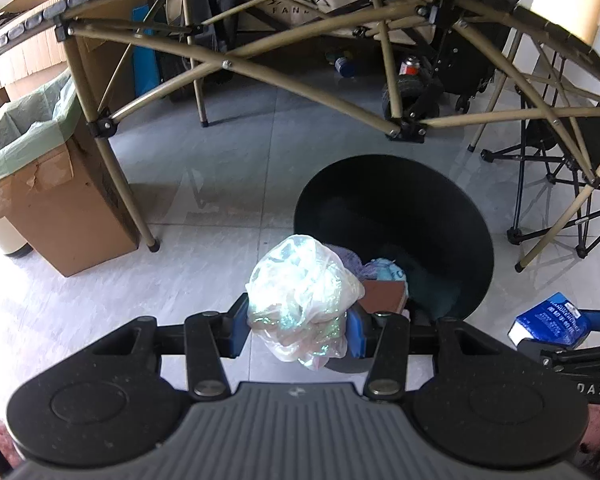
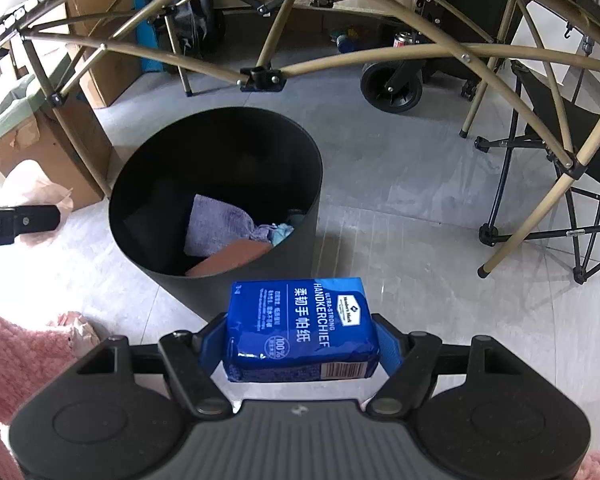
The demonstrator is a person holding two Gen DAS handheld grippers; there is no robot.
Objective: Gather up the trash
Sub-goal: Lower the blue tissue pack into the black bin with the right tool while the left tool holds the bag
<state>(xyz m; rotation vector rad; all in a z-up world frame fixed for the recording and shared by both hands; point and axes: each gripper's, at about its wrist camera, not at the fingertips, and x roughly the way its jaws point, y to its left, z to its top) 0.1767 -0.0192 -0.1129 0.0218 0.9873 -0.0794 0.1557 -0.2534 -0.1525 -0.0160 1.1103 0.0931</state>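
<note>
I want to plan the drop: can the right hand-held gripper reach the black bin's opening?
Probably yes: the black bin stands open before the right hand-held gripper, which holds the blue tissue pack, nothing between.

Bin (image 1: 400, 208): near rim hidden behind bag (image 1: 304, 292), lower centre. Box (image 1: 52, 200): cut off, left edge. Cans (image 1: 410, 66), upper centre: labels too small to read.
</note>
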